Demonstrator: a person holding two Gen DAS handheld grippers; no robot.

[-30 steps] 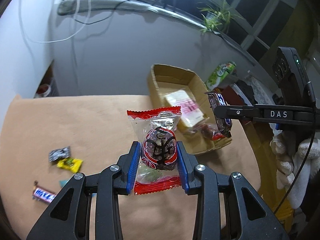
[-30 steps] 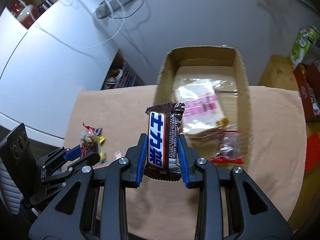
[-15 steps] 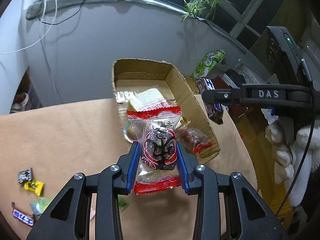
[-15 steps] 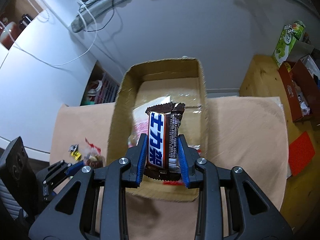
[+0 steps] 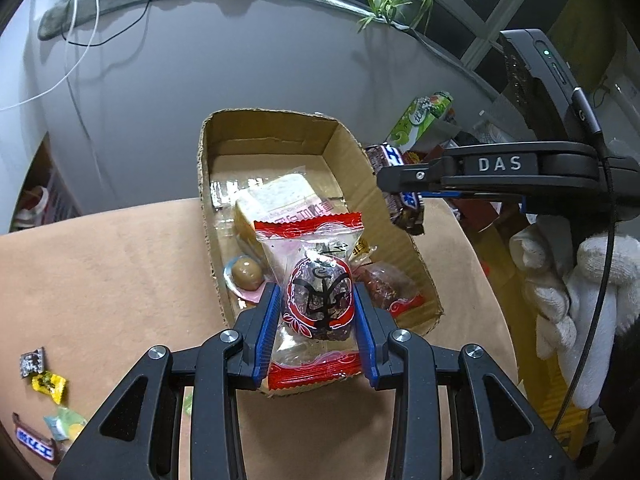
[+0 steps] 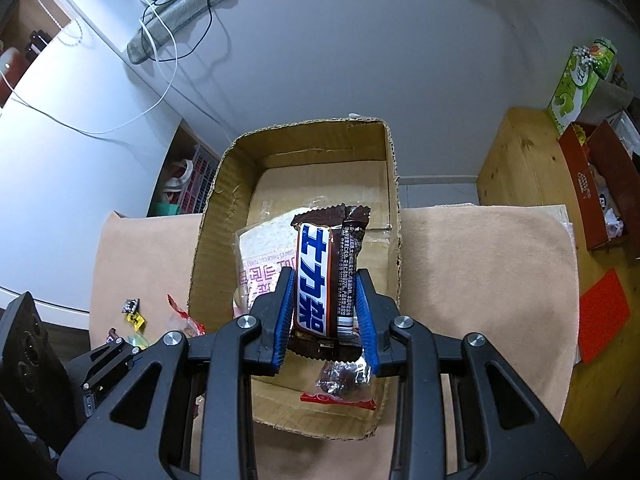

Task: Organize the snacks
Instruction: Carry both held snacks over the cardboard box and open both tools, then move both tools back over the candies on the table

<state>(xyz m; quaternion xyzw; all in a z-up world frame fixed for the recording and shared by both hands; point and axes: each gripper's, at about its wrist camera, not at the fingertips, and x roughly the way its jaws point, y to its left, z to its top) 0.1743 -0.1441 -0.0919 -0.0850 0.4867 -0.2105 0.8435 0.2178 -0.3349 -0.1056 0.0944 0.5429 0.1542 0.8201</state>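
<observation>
My left gripper [image 5: 316, 322] is shut on a clear, red-edged snack packet [image 5: 316, 280] with a dark round sweet inside, held over the near end of the open cardboard box [image 5: 208, 216]. My right gripper [image 6: 325, 306] is shut on a brown chocolate bar [image 6: 320, 276] with a blue-and-white label, upright above the same box [image 6: 216, 216]. In the left wrist view the right gripper [image 5: 404, 196] hangs over the box's right wall with the chocolate bar [image 5: 400, 200] in it. Inside lie a wrapped toast slice [image 5: 276, 200], a round sweet [image 5: 247, 272] and a red-edged packet [image 5: 386, 286].
Loose small snacks [image 5: 44, 384] lie on the tan tabletop [image 5: 100, 272] at the left, near a small chocolate bar [image 5: 34, 442]. A white-gloved hand [image 5: 568, 280] holds the right tool. Right of the table stand a wooden cabinet [image 6: 516, 160], a green carton [image 6: 580, 80] and red boxes [image 6: 600, 200].
Both grippers have moved over the table toward the box, each keeping its snack. The left packet now hangs over the box's near end and the bar over its inside.
</observation>
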